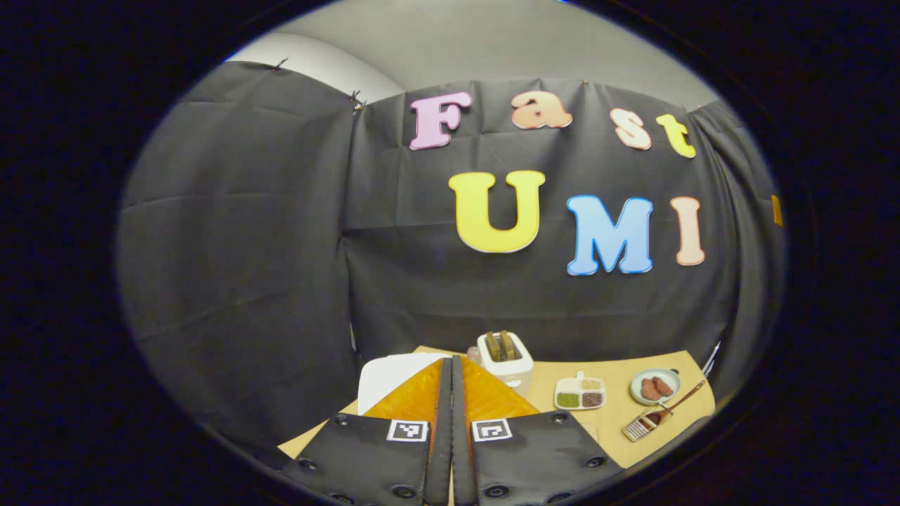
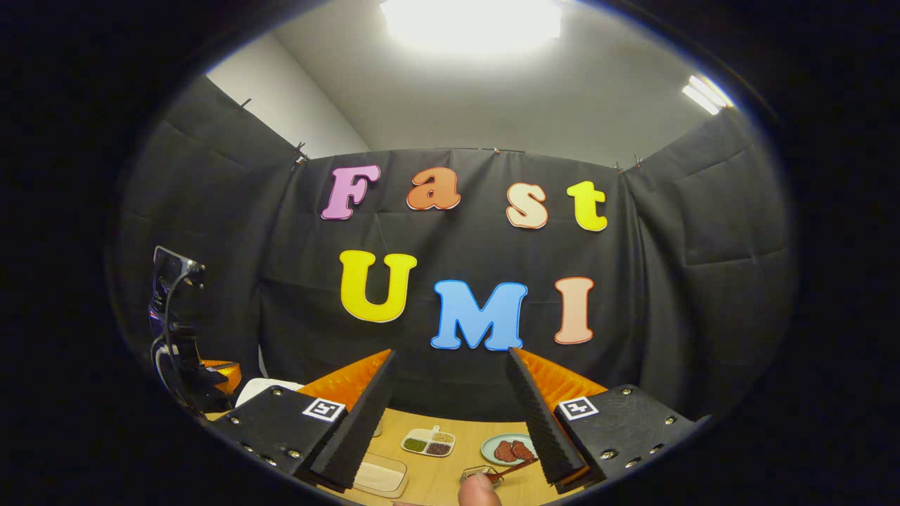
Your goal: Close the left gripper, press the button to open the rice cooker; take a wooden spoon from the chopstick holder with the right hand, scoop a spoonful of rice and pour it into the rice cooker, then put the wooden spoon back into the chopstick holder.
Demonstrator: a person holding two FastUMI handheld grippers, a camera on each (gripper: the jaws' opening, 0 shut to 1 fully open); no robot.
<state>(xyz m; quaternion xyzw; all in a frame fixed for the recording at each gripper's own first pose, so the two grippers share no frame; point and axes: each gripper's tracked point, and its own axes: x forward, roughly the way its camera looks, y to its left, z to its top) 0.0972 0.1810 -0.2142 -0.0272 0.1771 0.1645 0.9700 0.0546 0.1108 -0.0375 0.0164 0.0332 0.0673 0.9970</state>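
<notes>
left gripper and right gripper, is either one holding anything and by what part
Nothing is held. The left gripper is shut on nothing, fingers together; the right gripper is open with nothing between its fingers.

rice cooker (image 1: 394, 383): mostly hidden behind left hand-held gripper (image 1: 451, 393) | fingertip (image 2: 479, 490): cut by lower edge

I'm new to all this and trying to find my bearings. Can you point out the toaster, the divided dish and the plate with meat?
toaster (image 1: 508, 360): left gripper view, its front wall.
divided dish (image 1: 579, 393): left gripper view, its centre.
plate (image 1: 638, 386): left gripper view, its left rim.
</notes>
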